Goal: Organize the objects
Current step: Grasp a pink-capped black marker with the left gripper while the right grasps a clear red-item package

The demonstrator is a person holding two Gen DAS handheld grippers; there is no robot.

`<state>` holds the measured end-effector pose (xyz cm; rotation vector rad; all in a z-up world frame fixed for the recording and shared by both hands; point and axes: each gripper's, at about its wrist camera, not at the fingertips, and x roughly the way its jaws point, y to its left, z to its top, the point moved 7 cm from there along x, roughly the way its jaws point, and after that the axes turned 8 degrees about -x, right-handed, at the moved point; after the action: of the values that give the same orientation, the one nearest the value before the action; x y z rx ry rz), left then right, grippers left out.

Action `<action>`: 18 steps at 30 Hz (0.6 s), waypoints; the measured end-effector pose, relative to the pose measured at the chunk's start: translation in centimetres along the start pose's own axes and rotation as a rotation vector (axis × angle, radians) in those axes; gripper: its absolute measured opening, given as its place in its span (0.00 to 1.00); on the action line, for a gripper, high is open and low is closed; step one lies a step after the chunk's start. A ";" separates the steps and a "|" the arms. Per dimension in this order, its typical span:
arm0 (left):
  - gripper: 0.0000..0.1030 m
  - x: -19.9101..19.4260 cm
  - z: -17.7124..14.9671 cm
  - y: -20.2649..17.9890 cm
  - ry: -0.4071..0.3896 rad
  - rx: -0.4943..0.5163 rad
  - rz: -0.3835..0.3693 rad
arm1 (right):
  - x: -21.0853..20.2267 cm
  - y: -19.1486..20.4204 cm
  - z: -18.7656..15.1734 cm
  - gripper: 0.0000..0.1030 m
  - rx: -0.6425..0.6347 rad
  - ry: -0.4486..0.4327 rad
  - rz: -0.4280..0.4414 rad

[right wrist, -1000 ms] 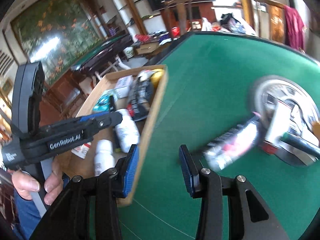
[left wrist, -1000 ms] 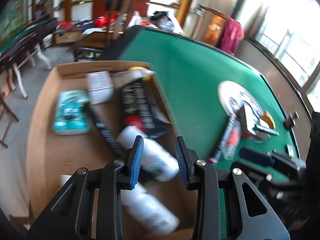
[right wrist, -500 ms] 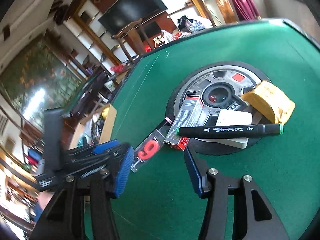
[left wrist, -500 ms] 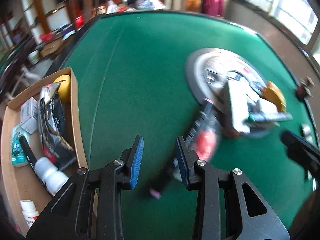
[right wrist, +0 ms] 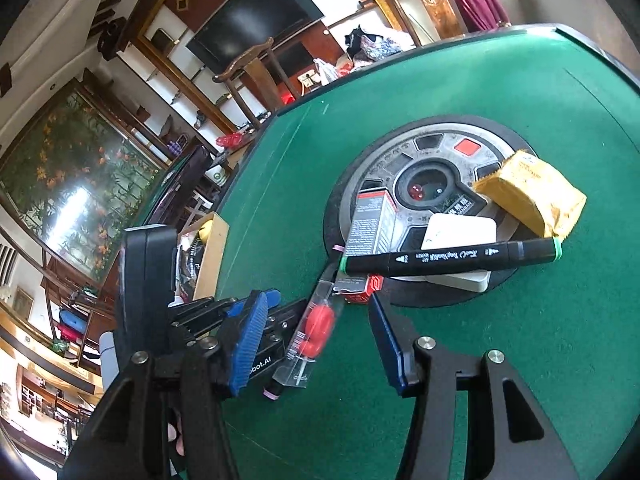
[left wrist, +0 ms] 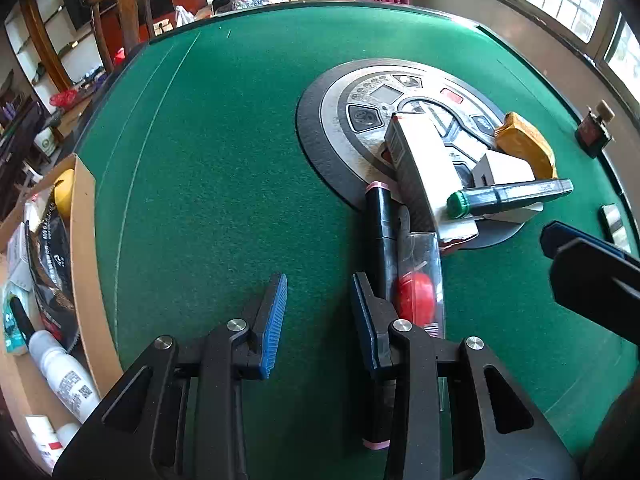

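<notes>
black marker (left wrist: 380, 240) runs partly hidden beneath the left tool (left wrist: 318, 322).

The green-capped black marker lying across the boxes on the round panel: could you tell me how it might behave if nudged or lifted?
The marker looks rigid, so it should lift without bending. Perched across a white box and a grey carton rather than on the felt, it may well slide or roll off if pushed. Its glossy barrel could be somewhat slippery.

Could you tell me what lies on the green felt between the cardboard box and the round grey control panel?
Nothing: in the left wrist view the green felt is bare between the cardboard box and the round grey control panel.
</notes>
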<state>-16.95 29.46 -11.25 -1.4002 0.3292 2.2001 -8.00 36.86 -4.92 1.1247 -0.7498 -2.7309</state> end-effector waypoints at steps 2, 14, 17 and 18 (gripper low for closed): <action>0.32 -0.2 0.0 0.0 0.007 -0.009 -0.030 | -0.1 -0.2 0.1 0.51 0.002 -0.004 -0.008; 0.32 -0.9 -0.6 -3.3 0.056 -0.027 -0.184 | -0.3 -0.6 0.0 0.51 0.011 -0.002 -0.010; 0.32 -0.3 -1.0 -3.9 0.039 -0.007 -0.151 | -0.3 -0.6 0.0 0.51 0.012 -0.002 -0.011; 0.32 -0.3 -1.1 -3.8 0.030 -0.002 -0.141 | -0.3 -0.6 0.0 0.51 0.012 0.000 -0.011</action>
<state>-13.99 32.11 -11.20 -1.4146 0.2322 2.0679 -7.71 37.48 -5.03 1.1336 -0.7629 -2.7391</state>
